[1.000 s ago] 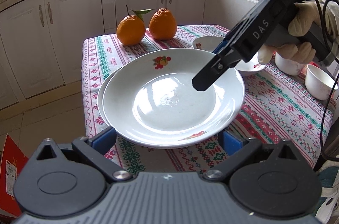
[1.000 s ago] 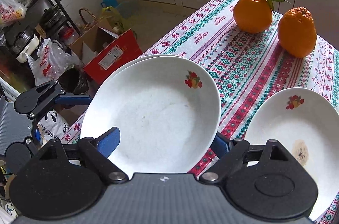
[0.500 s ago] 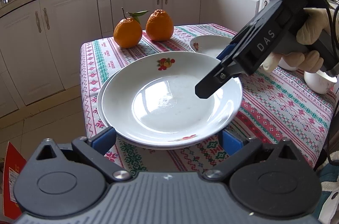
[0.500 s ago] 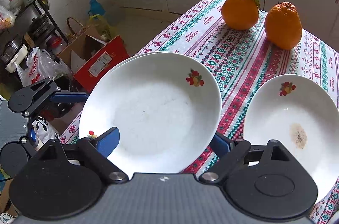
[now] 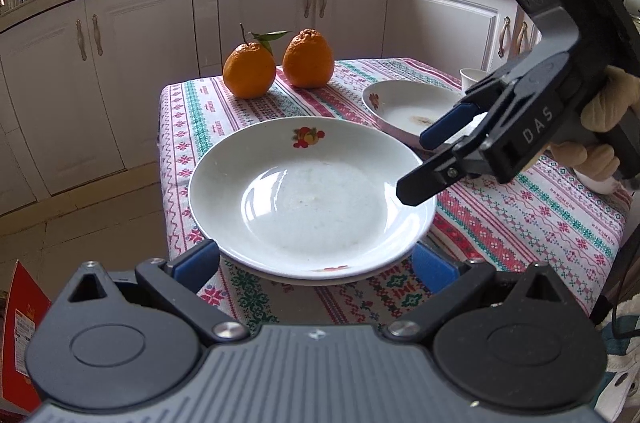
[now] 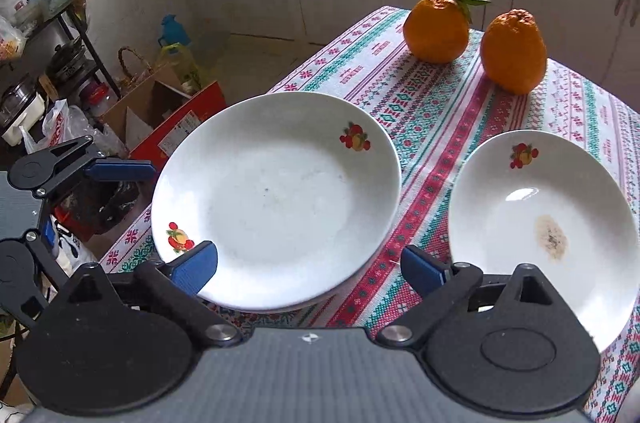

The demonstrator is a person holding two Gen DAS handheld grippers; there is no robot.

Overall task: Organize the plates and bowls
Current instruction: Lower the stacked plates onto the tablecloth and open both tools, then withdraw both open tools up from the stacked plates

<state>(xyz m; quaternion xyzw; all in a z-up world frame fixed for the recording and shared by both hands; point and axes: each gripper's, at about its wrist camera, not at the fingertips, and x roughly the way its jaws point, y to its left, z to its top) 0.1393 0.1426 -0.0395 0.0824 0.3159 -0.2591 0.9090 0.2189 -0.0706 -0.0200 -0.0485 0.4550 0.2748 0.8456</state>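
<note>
At the near corner of the striped cross-stitch tablecloth [image 5: 520, 223], the big white fruit-print ceramic plate [image 5: 312, 199] sits nested on a second one, whose rim just peeks out beneath. Both grippers have pulled back over the last second; left gripper [image 5: 316, 259] and right gripper [image 6: 308, 263] hover with fingers spread wide, holding nothing. So that stack looks done! The smaller white dish [image 6: 540, 223], just beside it, carries a brown smear and is probably next. Two knobbly oranges [image 6: 472, 39] wait behind; white cups at the far right are barely visible.
</note>
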